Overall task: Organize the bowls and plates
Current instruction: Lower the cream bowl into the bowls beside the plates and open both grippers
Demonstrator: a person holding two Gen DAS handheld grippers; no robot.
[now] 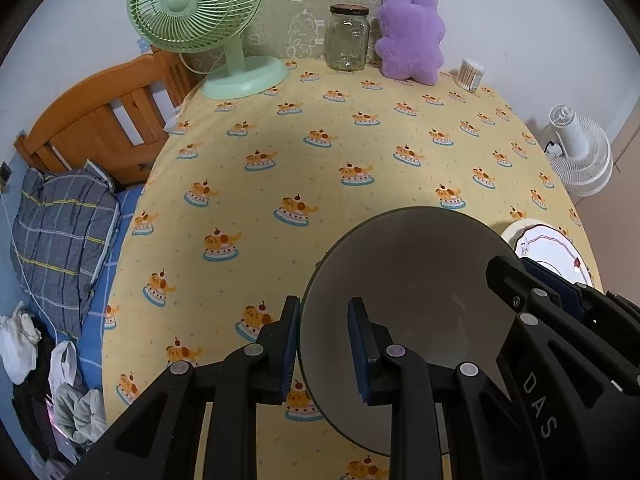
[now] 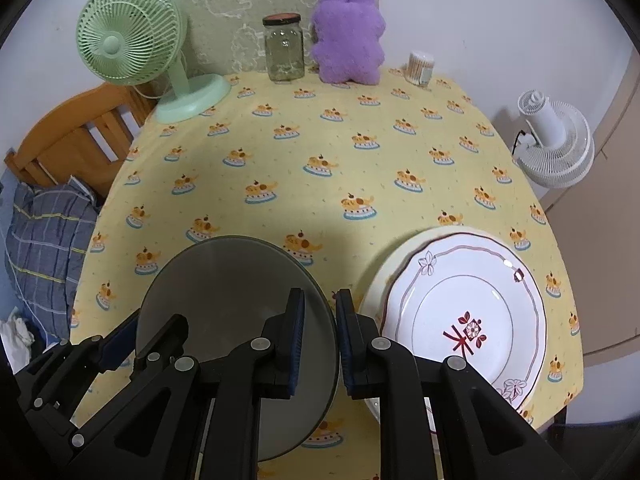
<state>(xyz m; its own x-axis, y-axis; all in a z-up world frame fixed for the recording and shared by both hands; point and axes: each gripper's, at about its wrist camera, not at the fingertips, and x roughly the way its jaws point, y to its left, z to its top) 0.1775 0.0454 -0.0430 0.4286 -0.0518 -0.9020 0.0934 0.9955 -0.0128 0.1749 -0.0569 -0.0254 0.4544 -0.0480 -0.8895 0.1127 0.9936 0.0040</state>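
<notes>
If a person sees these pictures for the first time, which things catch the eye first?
The big grey bowl fills the foreground, gripped on opposite rims by the left gripper and right gripper. Beside it lies a white flowered plate on the yellow cake-patterned tablecloth. At the back stand a mint-green fan and a purple plush toy.

L hand-held gripper (image 1: 324,350) & R hand-held gripper (image 2: 320,344) clamped, tilted down

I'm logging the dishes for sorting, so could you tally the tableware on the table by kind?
Bowls: 1, the grey bowl, gripped on opposite rims by the left gripper and right gripper.
Plates: 2, the patterned white plate lying on a plain cream plate.
Total: 3 dishes.
</notes>
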